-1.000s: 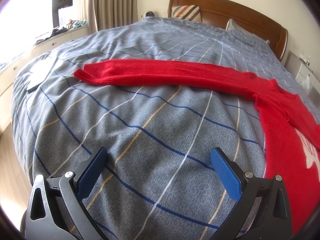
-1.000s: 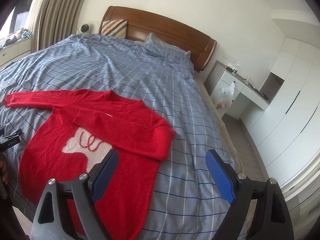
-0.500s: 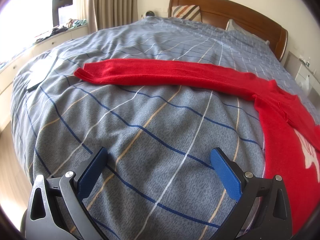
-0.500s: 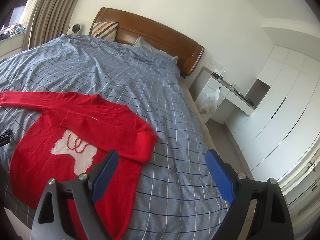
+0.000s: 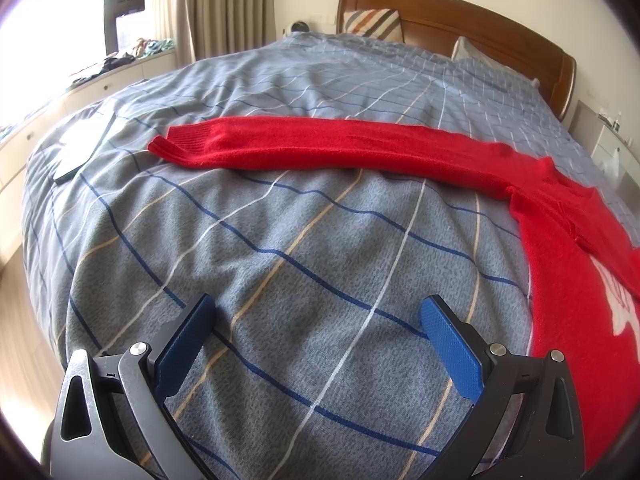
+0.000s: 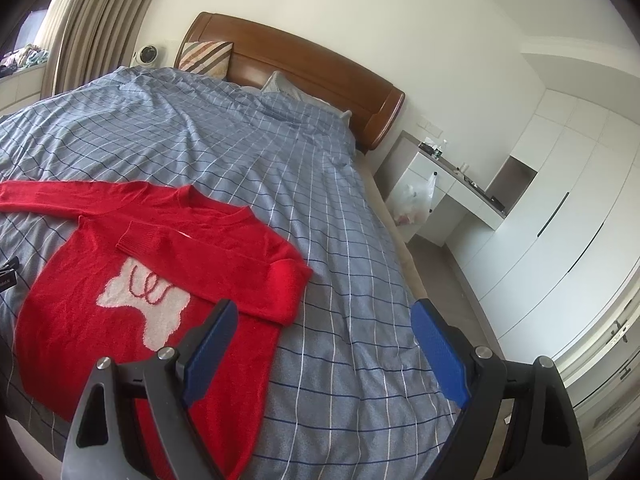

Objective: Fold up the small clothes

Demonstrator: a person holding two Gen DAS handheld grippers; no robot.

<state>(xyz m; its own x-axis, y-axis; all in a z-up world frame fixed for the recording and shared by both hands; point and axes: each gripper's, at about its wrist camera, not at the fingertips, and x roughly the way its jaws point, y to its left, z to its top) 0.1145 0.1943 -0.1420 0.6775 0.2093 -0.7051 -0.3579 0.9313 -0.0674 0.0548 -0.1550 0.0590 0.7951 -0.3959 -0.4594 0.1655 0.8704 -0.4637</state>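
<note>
A small red sweater (image 6: 120, 280) with a white patch on its chest lies flat on the blue checked bedcover (image 6: 280, 168). One sleeve is folded across the chest, its cuff (image 6: 140, 236) near the collar. The other sleeve (image 5: 320, 144) lies stretched out straight, with its cuff (image 5: 180, 144) at the left in the left wrist view. My left gripper (image 5: 316, 316) is open and empty above bare bedcover, short of that sleeve. My right gripper (image 6: 324, 320) is open and empty, above the sweater's lower right edge.
A wooden headboard (image 6: 320, 68) and pillows (image 6: 204, 56) stand at the far end. A white flat object (image 5: 76, 148) lies on the bed's left edge. A white desk (image 6: 452, 184) with a plastic bag and white wardrobes (image 6: 560, 220) stand right of the bed.
The right gripper's view has swung slightly, so the sweater sits a little differently in frame. The left gripper has barely moved. Both stay open.
</note>
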